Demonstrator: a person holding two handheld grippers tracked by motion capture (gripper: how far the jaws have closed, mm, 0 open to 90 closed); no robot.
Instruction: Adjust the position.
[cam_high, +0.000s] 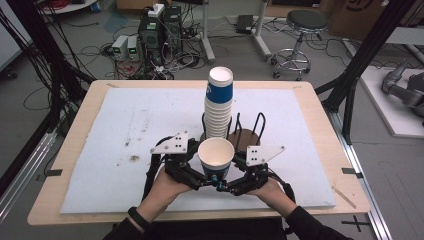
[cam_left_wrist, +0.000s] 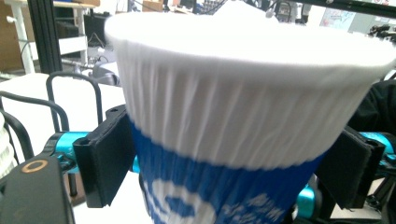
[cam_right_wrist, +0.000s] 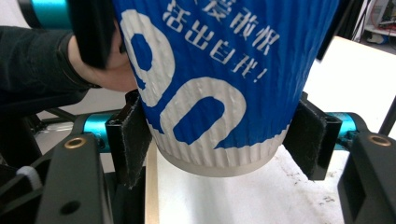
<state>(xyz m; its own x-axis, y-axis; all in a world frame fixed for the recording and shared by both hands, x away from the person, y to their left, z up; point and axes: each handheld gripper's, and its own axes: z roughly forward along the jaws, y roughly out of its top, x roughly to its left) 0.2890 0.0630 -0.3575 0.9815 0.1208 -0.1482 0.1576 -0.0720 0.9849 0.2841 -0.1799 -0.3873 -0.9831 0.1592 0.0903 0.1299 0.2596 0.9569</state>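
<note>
A blue-and-white ribbed paper cup (cam_high: 216, 152) stands upright in the air over the front of the table, between both grippers. My right gripper (cam_high: 226, 184) is shut on its lower part: in the right gripper view both pads (cam_right_wrist: 133, 140) press the cup (cam_right_wrist: 219, 70) just above its base. My left gripper (cam_high: 206, 176) has the cup (cam_left_wrist: 233, 116) between its jaws higher up, at the blue band. Its pads (cam_left_wrist: 109, 158) stand beside the wall without squeezing it, so it is open. The left gripper's pad (cam_right_wrist: 93, 32) also appears in the right gripper view.
Behind the held cup a tall stack of cups (cam_high: 219, 105) rises from a black wire holder (cam_high: 250, 130) on a round base. A white mat (cam_high: 125, 130) covers the wooden table (cam_high: 60, 165). A stool (cam_high: 300, 30) and computers stand on the floor beyond.
</note>
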